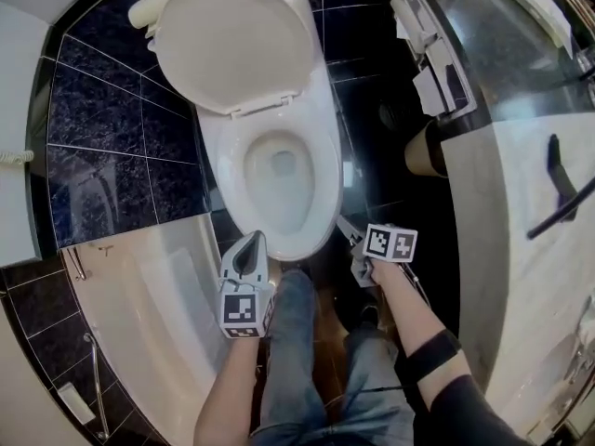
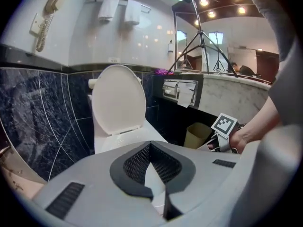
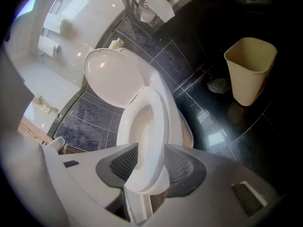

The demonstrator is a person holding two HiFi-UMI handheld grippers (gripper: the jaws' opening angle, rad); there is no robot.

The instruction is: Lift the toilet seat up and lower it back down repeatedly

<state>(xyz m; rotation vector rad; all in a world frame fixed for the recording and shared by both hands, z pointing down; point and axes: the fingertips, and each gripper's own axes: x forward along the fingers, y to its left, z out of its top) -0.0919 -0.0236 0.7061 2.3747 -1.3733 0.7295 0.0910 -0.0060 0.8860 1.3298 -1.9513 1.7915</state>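
Legs in jeans (image 1: 296,351), one pair, stand at the front of the toilet bowl (image 1: 270,198).

Grippers, two:
- Left gripper (image 2: 150,144): just off the bowl's front-left. Its jaws are closed tip to tip, with nothing between them.
- Right gripper (image 3: 150,148): off the bowl's front-right. Its jaws stand wide — the seat's front rim shows in the gap, and the pads are not clamped on it.

Toilet seat (image 1: 231,179), one: lies flat on the bowl. Its long axis runs from hinge to front, with the front end pointing at the legs.

Lid (image 1: 232,40), one: upright behind the bowl.

Waste bin (image 3: 251,70), one: right of the bowl, well apart.

Bathtub (image 1: 167,277), one: left of the bowl.
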